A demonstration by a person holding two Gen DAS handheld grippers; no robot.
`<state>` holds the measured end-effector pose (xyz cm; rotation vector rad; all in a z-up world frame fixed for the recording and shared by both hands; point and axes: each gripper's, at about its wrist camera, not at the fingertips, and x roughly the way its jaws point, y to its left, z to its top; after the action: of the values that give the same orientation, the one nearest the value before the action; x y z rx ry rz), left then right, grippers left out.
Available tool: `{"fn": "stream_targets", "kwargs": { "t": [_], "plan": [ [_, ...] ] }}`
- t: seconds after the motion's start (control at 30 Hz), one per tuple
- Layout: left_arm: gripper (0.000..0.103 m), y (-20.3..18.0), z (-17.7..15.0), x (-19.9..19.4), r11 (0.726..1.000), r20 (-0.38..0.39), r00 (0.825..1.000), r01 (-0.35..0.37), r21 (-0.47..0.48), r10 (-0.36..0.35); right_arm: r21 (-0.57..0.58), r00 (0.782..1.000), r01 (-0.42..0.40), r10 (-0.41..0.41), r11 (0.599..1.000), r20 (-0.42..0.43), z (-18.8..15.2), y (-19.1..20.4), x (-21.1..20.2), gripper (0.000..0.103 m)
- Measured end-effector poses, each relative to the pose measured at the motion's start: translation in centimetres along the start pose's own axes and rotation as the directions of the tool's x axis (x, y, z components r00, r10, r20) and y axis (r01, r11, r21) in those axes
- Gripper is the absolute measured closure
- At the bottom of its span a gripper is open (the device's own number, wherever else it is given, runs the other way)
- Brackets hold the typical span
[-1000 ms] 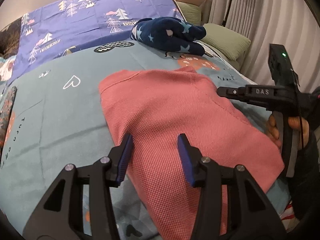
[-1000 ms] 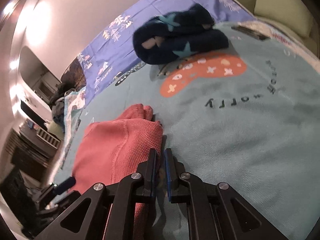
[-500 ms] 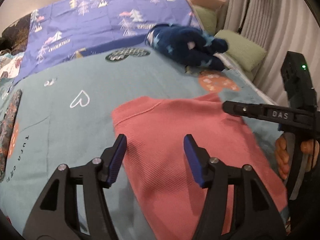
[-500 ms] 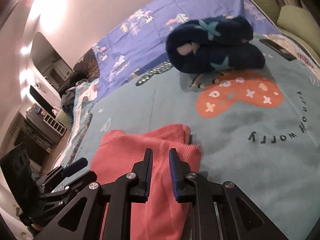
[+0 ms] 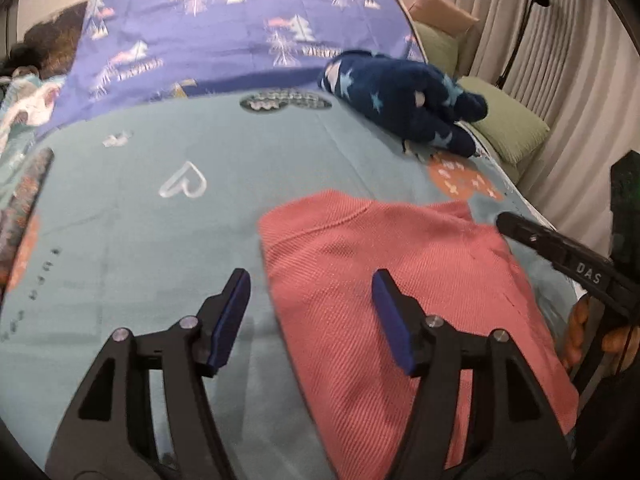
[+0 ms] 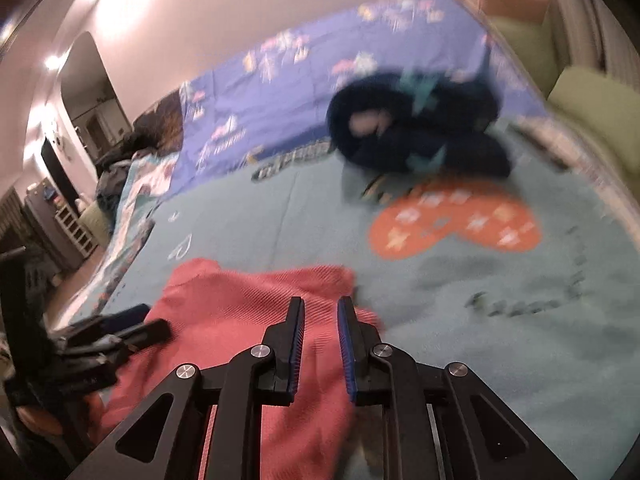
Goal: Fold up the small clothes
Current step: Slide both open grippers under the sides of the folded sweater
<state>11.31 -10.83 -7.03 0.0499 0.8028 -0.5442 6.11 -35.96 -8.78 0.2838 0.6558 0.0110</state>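
While it lies flat on the teal blanket [image 5: 168, 248], the folded coral knit garment [image 5: 400, 280] takes up the lower right of the left wrist view, with its near edge running off the bottom. Left gripper [image 5: 310, 320] hovers right over the garment's left edge, jaws opening, nothing pinched between the blue pads; one pad sits over blanket, the other over knit. Right gripper [image 6: 319, 344] has its jaws opening too, a narrow gap with no cloth caught in it, the garment just below. From the left camera the right gripper comes in at 3 o'clock, fingers of the person's hand [image 5: 576, 332] wrapped on its handle. Up at 1 o'clock there's a navy star-print plush bundle [image 5: 404, 108], touching the blanket beside an orange heart print [image 6: 456, 220]. Purple tree-print sheet [image 5: 240, 40] at 12, green pillows [image 5: 508, 128] near the curtain [image 5: 560, 80].
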Motion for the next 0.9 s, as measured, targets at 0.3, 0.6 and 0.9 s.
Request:
{"fn": "stream_targets", "kwargs": {
  "t": [0.3, 0.6, 0.9],
  "plan": [
    [0.027, 1.3, -2.8, -2.7, 0.993, -0.074, 0.990, 0.120, -0.012, -0.120, 0.124, 0.977, -0.133, 0.151, 0.983, -0.149, -2.7, -2.7, -3.7, 0.050],
    [0.025, 0.6, -4.3, -2.4, 0.975, -0.124, 0.968, 0.208, -0.073, -0.216, 0.239, 0.930, -0.191, 0.253, 0.952, -0.265, -5.6, -3.2, -3.3, 0.046],
    [0.016, 0.2, -4.6, -0.9, 0.967, -0.126, 0.961, 0.235, -0.095, -0.246, 0.209, 0.904, -0.266, 0.319, 0.941, -0.283, -5.2, -2.1, -1.8, 0.025]
  ]
}}
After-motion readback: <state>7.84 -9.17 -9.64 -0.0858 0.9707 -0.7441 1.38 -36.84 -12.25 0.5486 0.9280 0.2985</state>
